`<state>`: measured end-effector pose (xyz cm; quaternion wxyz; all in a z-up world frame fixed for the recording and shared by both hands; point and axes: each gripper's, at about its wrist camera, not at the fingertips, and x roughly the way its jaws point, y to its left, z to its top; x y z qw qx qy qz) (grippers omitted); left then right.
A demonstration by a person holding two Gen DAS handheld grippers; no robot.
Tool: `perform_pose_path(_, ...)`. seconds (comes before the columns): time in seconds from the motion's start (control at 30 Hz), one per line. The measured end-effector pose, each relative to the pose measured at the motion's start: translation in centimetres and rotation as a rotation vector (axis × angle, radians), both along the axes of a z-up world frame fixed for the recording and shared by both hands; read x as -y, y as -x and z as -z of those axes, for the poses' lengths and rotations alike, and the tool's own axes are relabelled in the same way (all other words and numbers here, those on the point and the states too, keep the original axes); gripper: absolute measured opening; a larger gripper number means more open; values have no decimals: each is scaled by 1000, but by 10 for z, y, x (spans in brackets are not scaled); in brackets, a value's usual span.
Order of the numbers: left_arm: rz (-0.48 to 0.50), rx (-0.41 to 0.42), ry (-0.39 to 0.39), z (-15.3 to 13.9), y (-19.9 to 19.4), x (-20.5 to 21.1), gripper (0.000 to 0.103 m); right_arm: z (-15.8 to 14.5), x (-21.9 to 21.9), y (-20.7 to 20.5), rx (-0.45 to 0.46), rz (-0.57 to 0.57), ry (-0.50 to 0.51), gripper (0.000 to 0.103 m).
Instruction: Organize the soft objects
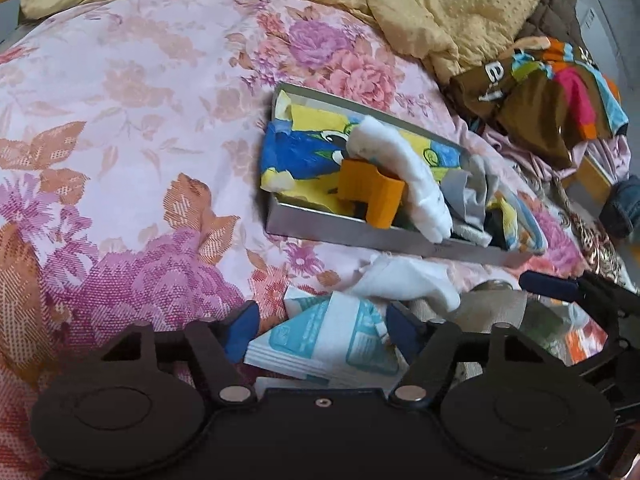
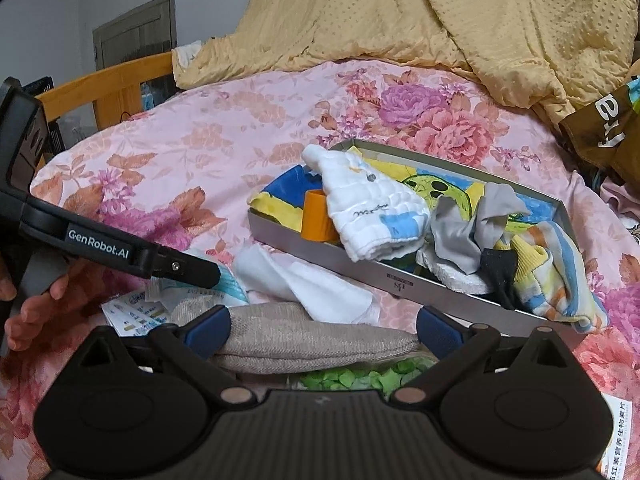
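Pink floral bedspread (image 1: pixel 120 128) is covering the whole bed here, with a yellow quilt (image 2: pixel 460 24) bunched up at the far side. Sitting on the spread is a shallow grey box (image 2: pixel 412 280), and it's already holding a bunch of soft stuff: a white cloth (image 2: pixel 368 208) draped over an orange block (image 2: pixel 316 220), a grey rag (image 2: pixel 468 232), a black sock (image 2: pixel 500 268) and a striped cloth (image 2: pixel 556 280) hanging over the box's right end, all lying on a cartoon-print sheet (image 1: pixel 304 148).

The left gripper (image 1: pixel 320 330) is pointing down at a teal-and-white packet (image 1: pixel 328 336) lying just in front of the box. The blue pads (image 1: pixel 244 328) are sitting either side of the packet, and I honestly can't tell if they're touching it or just flanking it. No earlier shot to compare.

The right gripper (image 2: pixel 324 326) is hanging over a beige woven cloth (image 2: pixel 312 340), with its jaws spread wide, one pad at each end of the cloth, and not squeezing it as far as I can see. A loose white cloth (image 2: pixel 312 284) is lying between that beige piece and the box wall. Something green and speckled (image 2: pixel 360 376) is peeking out under the beige cloth. A hand (image 2: pixel 32 308) is gripping the left tool's handle at the left edge of the right wrist view.
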<state>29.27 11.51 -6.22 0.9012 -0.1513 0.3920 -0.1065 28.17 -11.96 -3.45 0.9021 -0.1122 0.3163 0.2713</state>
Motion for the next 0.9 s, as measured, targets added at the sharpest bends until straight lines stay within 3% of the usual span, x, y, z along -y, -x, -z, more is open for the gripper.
perform_pose_path(0.3, 23, -18, -8, 2, 1, 3, 65, 2, -1, 0, -38, 11, 26, 96)
perform_pose_path(0.6, 60, -36, -20, 2, 4, 9, 63, 5, -6, 8, -12, -1, 85, 92)
perform_pose_path(0.9, 88, -35, -28, 0, 8, 15, 62, 8, -18, 22, 49, -23, 184, 77)
